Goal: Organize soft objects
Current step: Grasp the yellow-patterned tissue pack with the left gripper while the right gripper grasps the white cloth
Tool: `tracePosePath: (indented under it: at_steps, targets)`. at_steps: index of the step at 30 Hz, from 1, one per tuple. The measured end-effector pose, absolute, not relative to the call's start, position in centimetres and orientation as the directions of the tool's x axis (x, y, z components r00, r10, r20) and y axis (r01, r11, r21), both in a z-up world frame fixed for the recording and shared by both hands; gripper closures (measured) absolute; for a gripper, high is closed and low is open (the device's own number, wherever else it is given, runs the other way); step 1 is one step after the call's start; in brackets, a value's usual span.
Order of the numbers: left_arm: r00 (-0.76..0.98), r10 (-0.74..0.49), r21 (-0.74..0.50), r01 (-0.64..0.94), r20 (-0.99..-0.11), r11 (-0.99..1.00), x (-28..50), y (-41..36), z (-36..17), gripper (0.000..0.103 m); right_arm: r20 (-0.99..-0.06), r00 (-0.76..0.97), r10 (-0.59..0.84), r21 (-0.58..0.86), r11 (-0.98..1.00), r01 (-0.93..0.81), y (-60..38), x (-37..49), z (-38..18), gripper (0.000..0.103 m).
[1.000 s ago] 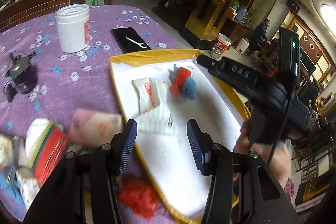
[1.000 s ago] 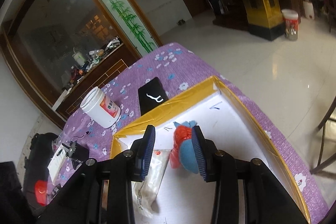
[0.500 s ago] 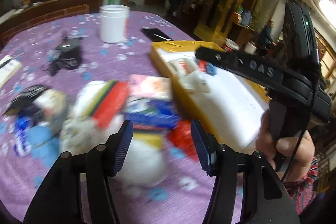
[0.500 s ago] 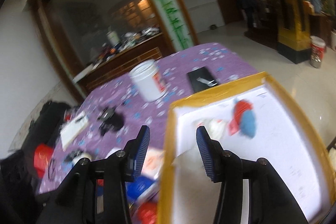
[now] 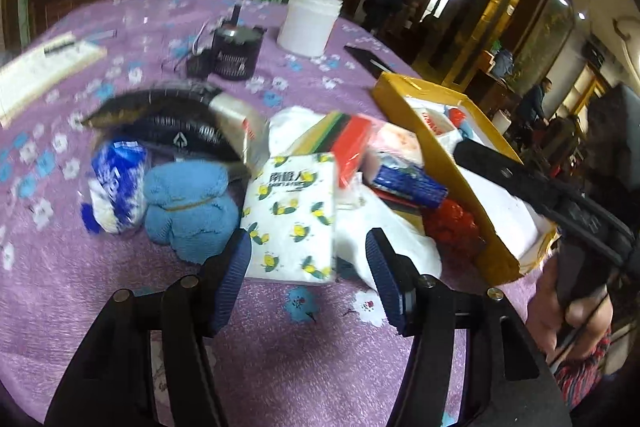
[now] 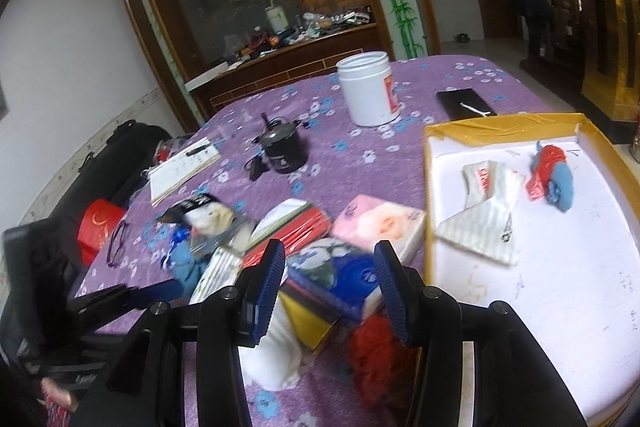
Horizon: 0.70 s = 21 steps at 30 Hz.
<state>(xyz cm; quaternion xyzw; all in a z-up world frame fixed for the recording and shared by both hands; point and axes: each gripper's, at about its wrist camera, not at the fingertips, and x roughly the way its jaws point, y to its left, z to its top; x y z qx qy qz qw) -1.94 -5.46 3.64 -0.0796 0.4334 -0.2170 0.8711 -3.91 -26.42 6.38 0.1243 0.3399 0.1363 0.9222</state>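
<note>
Both grippers had swung off the tray [image 6: 520, 125] and onto the heap of soft things left of it on the desk [image 5: 120, 287]. A second earlier the right gripper [image 6: 330, 287] straddled the red-and-blue toy [image 6: 554, 175] over the tray; that toy lay released on the tray floor beside two tissue packs [image 6: 488, 203]. So that drop looked finished, and I judged a fresh pick was starting.

Going left to right across the heap: a blue-white pack [image 5: 116, 183], a blue plush [image 5: 188, 207], then the lemon-print tissue pack [image 5: 294, 215] lying just ahead of the left gripper [image 5: 308, 279]. Its jaws had just been opening and held nothing. Next came a white bag [image 5: 384, 239], a blue pack [image 6: 344, 279] under the right gripper, whose empty jaws had opened within the last second too, and a red mesh bundle [image 5: 450, 223] against the tray's wall.

Crowding was the obstacle: packs overlapped, so lifting one might drag its neighbours. The black cup [image 6: 286, 151], white jar [image 6: 368, 89] and phone [image 6: 464, 103] stood well clear behind.
</note>
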Motion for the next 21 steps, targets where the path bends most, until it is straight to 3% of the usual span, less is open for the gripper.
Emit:
tracePosePath:
  at_steps: [3,7,10,12,17,21]
  targets:
    - [0.524,-0.433,-0.326,0.288,-0.733,0.901,-1.2,-5.1,3.0,0.038,-0.596,0.720,0.356,0.318,0.928,-0.195,-25.8,-4.3,6.3,0.053]
    - [0.440,-0.473,-0.402,0.249,-0.763,0.881,0.8,-5.1,1.5,0.037,-0.606,0.684,0.406,0.322,0.911,-0.256,-24.4,-5.0,6.0,0.046]
    - [0.464,-0.455,-0.372,0.264,-0.760,0.890,1.0,-5.7,1.6,0.034,-0.610,0.663,0.435,0.321,0.900,-0.295,-23.7,-5.5,5.6,0.046]
    - [0.483,-0.439,-0.349,0.268,-0.757,0.898,0.6,-5.8,1.7,0.051,-0.613,0.654,0.444,0.316,0.896,-0.312,-23.4,-5.9,5.4,0.046]
    - [0.555,-0.450,-0.345,0.289,-0.699,0.893,-0.7,-4.9,3.2,0.053,-0.630,0.638,0.442,0.298,0.897,-0.327,-23.2,-6.3,4.6,0.045]
    - [0.590,-0.462,-0.340,0.313,-0.662,0.887,-1.3,-4.8,4.1,0.053,-0.653,0.632,0.417,0.233,0.905,-0.357,-22.0,-6.7,4.2,0.030]
